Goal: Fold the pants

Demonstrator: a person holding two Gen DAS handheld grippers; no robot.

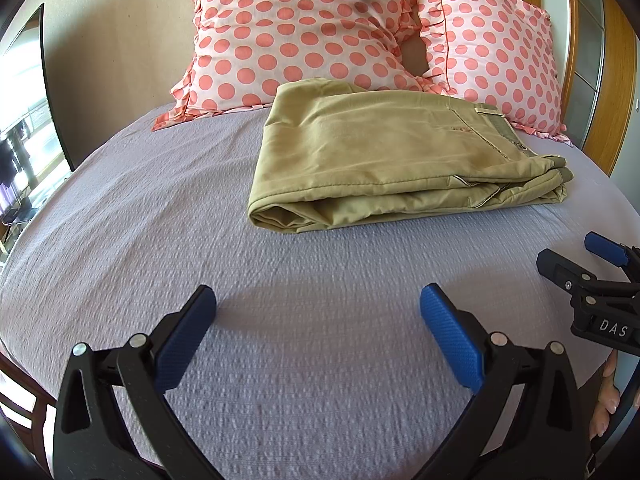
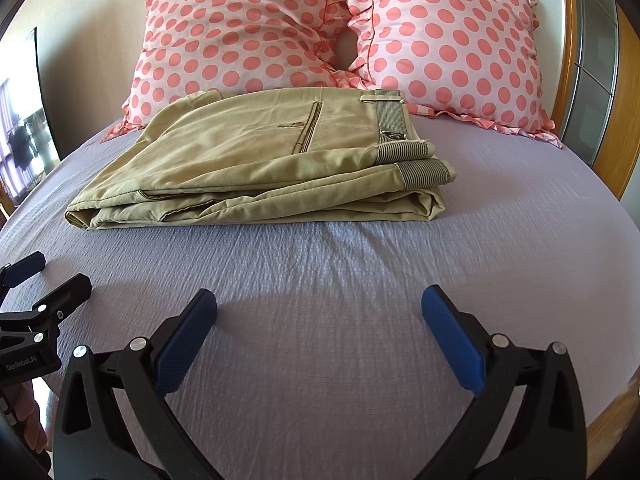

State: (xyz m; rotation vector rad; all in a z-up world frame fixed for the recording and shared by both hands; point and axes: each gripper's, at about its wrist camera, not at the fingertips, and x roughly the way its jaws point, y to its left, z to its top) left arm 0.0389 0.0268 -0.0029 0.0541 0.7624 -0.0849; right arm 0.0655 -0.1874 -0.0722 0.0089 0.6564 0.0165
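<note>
Khaki pants [image 1: 380, 156] lie folded in a flat stack on the lilac bedspread [image 1: 200, 240], waistband to the right; they also show in the right wrist view [image 2: 260, 168]. My left gripper [image 1: 318, 308] is open and empty, held over bare bedspread short of the pants. My right gripper [image 2: 320, 308] is open and empty too, also short of the pants. The right gripper shows at the right edge of the left wrist view [image 1: 576, 256], and the left gripper shows at the left edge of the right wrist view [image 2: 52, 276].
Two pink polka-dot pillows [image 1: 304, 28] [image 2: 452, 44] lean against the headboard behind the pants. A wooden bed frame [image 2: 624, 136] runs along the right. A dark screen [image 1: 28, 92] stands at the left by the wall.
</note>
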